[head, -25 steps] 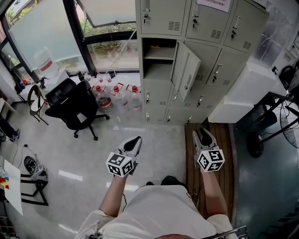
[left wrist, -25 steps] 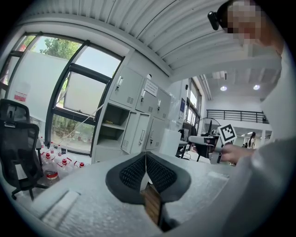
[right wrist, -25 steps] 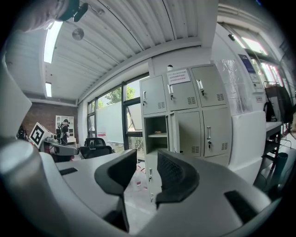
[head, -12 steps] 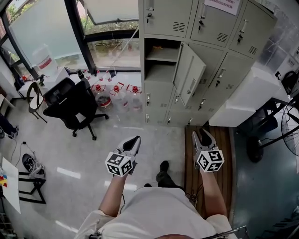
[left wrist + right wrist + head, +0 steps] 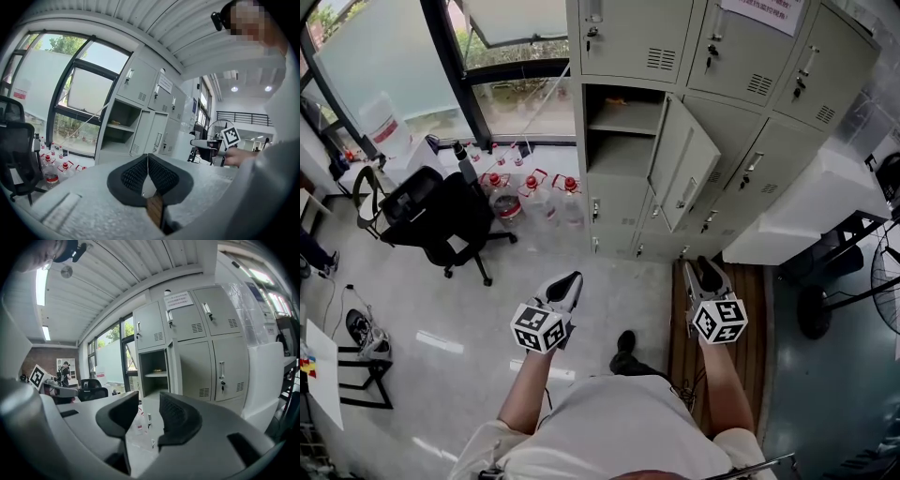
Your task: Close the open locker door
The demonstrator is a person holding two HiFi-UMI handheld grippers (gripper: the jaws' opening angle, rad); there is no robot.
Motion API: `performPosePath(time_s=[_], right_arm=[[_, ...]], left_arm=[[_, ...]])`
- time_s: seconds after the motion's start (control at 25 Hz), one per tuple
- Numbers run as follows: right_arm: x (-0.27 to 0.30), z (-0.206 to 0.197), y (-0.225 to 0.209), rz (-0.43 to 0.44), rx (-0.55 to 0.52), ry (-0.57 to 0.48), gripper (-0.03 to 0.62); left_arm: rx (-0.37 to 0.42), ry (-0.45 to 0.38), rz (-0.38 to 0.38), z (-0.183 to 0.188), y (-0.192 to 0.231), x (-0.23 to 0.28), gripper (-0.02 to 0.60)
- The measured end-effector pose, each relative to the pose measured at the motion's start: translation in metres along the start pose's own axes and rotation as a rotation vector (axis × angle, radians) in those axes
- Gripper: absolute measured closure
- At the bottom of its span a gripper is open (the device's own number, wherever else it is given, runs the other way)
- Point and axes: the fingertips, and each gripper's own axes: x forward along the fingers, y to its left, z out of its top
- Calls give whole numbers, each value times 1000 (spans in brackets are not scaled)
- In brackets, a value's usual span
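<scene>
A grey locker bank (image 5: 727, 56) stands ahead. One locker door (image 5: 684, 161) in its left column hangs open, swung out to the right, and shows a compartment with a shelf (image 5: 617, 120). My left gripper (image 5: 568, 282) is held low, well short of the lockers, its jaws shut with nothing between them. My right gripper (image 5: 706, 270) is level with it and open, also holding nothing. Over the shut left gripper (image 5: 148, 157) the left gripper view shows the open compartment (image 5: 118, 127). The right gripper (image 5: 149, 402) points at the door (image 5: 171, 372), seen edge-on.
A black office chair (image 5: 441, 214) stands on the floor at the left. Several water bottles (image 5: 530, 192) sit by the window. A white cabinet (image 5: 806, 202) stands right of the lockers. A wooden mat (image 5: 752, 298) lies under my right side, with a fan (image 5: 883, 274) beyond.
The lockers have come a little nearer and lower in the head view as the person steps forward. Both grippers keep their places and jaw states.
</scene>
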Motion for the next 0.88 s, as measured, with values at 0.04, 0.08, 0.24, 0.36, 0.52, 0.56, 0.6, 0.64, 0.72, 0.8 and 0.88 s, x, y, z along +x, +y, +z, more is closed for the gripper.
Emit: performPosePath(time_s=[0.04, 0.08, 0.24, 0.36, 0.52, 0.56, 0.6, 0.64, 0.72, 0.8, 0.88], right_arm=[[8, 2, -5, 2, 1, 0, 468], [16, 4, -11, 3, 2, 0, 468], [44, 7, -33, 18, 5, 14, 468], [64, 5, -47, 39, 2, 37, 468], [86, 7, -75, 44, 7, 43, 467], [91, 8, -81, 48, 7, 44, 467], [97, 9, -86, 55, 6, 46, 467], [102, 9, -90, 64, 4, 49, 467], [113, 11, -97, 83, -1, 53, 467], [123, 12, -105, 97, -4, 53, 467], [133, 13, -114, 103, -1, 54, 467]], left_arm=[[0, 3, 1, 2, 3, 9, 566], [0, 5, 1, 4, 5, 17, 566], [-2, 13, 5, 11, 12, 52, 566], [0, 18, 14, 15, 17, 74, 566], [-6, 19, 25, 19, 18, 105, 566], [-7, 19, 28, 19, 18, 112, 566], [-8, 19, 32, 20, 18, 118, 566], [-6, 20, 36, 21, 19, 124, 566], [-3, 17, 48, 24, 20, 135, 566], [-4, 8, 60, 28, 21, 146, 566], [-10, 3, 70, 30, 21, 155, 566]])
